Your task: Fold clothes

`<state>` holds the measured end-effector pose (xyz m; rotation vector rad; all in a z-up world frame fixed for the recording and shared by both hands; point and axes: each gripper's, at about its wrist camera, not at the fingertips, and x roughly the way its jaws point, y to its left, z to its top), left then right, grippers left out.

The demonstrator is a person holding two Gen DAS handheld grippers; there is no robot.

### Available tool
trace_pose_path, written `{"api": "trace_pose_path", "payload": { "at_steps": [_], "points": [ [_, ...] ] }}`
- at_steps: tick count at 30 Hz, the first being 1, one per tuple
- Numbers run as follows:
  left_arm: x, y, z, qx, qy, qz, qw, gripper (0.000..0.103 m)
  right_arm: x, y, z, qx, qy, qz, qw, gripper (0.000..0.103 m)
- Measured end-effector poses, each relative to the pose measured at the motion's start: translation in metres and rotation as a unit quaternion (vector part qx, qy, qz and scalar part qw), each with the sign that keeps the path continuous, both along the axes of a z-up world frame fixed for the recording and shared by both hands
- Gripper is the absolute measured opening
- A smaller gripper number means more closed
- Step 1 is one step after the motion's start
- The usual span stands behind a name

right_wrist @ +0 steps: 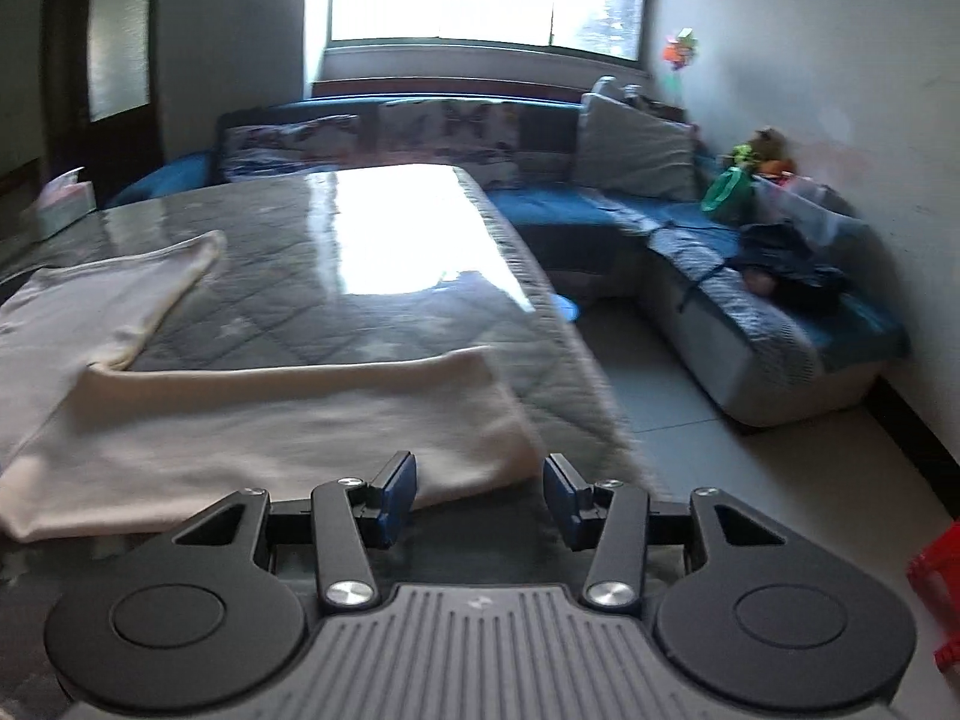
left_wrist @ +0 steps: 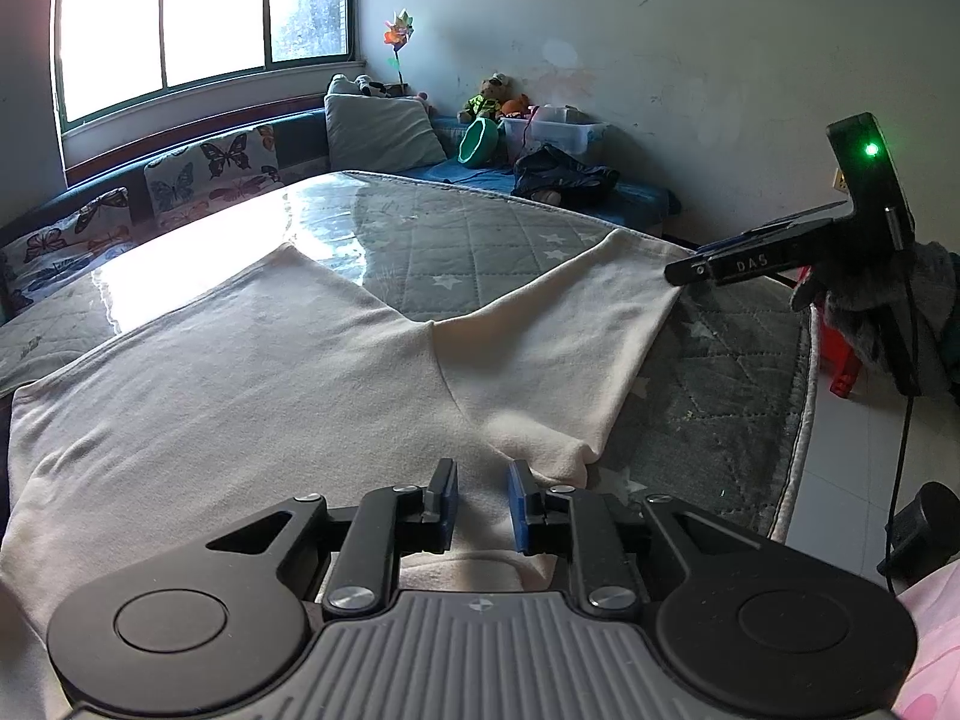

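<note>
Cream garment point(left_wrist: 288, 372) spread flat on the grey quilted desk point(left_wrist: 480, 240). Left gripper point(left_wrist: 483, 501) low over its near edge, jaws narrow, grip on cloth unclear. Right gripper point(right_wrist: 480, 495) at 1 leg end, jaws half wide, holding nothing.

The only readable text is "DAS", in pale letters on the black arm of the right gripper point(left_wrist: 684, 273), seen from the left wrist. Nothing else carries legible lettering.

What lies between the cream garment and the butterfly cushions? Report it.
Only bare grey quilted cover, glossy with glare, separates garment from cushions; left wrist view.
</note>
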<state>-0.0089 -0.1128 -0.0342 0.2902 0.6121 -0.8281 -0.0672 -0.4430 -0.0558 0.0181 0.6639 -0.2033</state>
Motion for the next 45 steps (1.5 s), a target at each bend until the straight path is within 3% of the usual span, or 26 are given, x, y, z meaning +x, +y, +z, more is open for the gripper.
{"api": "trace_pose_path", "payload": {
  "at_steps": [7,16,18,22,26,35,45],
  "points": [
    [0.001,0.001,0.002,0.000,-0.003,0.008,1.0000,0.027,0.005,-0.024,-0.001,0.062,-0.003,-0.033,0.998,0.046],
    [0.001,0.004,0.010,-0.012,-0.006,0.028,0.9995,0.040,0.008,-0.019,-0.003,0.081,-0.010,-0.035,0.996,0.037],
    [-0.001,0.005,0.012,-0.016,-0.006,0.032,0.9993,0.043,0.009,-0.016,-0.003,0.078,-0.009,-0.037,0.996,0.034],
    [-0.003,0.006,0.014,-0.020,-0.007,0.035,0.9992,0.046,0.012,-0.017,-0.003,0.080,-0.010,-0.042,0.996,0.014],
    [-0.004,0.007,0.016,-0.021,-0.008,0.040,0.9989,0.048,0.012,-0.018,-0.002,0.085,-0.015,-0.046,0.995,0.010],
    [-0.008,0.005,0.018,-0.025,-0.009,0.033,0.9991,0.048,0.005,-0.022,0.014,0.108,-0.047,-0.046,0.992,0.009],
    [-0.020,-0.012,0.015,-0.029,-0.007,-0.012,0.9995,0.048,0.008,-0.019,0.060,0.116,-0.097,-0.018,0.988,0.008]
  ]
}}
